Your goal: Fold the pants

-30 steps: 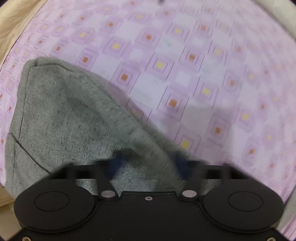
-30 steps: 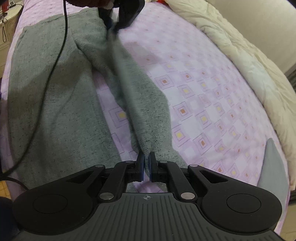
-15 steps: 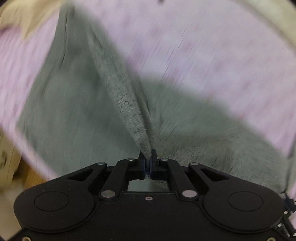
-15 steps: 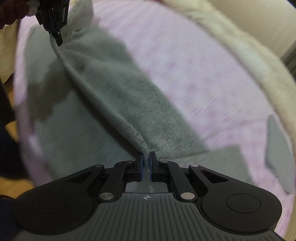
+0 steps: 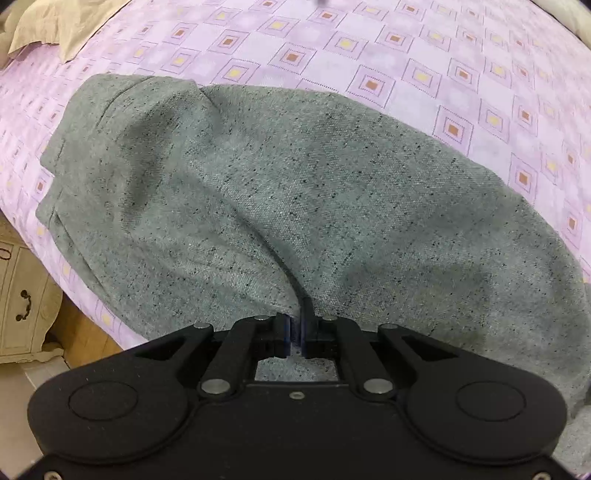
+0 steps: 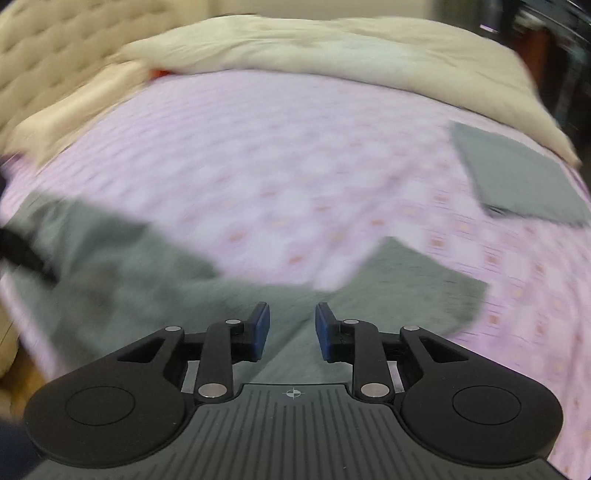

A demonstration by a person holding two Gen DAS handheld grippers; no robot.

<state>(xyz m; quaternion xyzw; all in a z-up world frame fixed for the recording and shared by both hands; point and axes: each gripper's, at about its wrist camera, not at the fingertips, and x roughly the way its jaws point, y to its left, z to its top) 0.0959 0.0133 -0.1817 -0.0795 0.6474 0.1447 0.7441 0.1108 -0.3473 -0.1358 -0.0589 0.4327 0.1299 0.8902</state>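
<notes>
Grey speckled pants (image 5: 314, 192) lie folded lengthwise on the pink patterned bedsheet (image 5: 406, 55). My left gripper (image 5: 295, 332) is shut, pinching a ridge of the pants fabric at their near edge. In the blurred right wrist view the pants (image 6: 155, 280) lie low across the frame, and my right gripper (image 6: 291, 332) is open and empty just above them, its blue pads (image 6: 260, 328) apart.
A cream duvet (image 6: 332, 55) is bunched at the far side of the bed, with a tufted headboard (image 6: 55, 48) at the left. A folded grey garment (image 6: 517, 173) lies at the right. A tan cloth (image 5: 62, 26) and a bedside drawer unit (image 5: 22, 302) are at the left.
The lifted pant leg has been carried over and laid onto the other leg. My right gripper has opened and let go of the fabric. My left gripper stays shut on it.
</notes>
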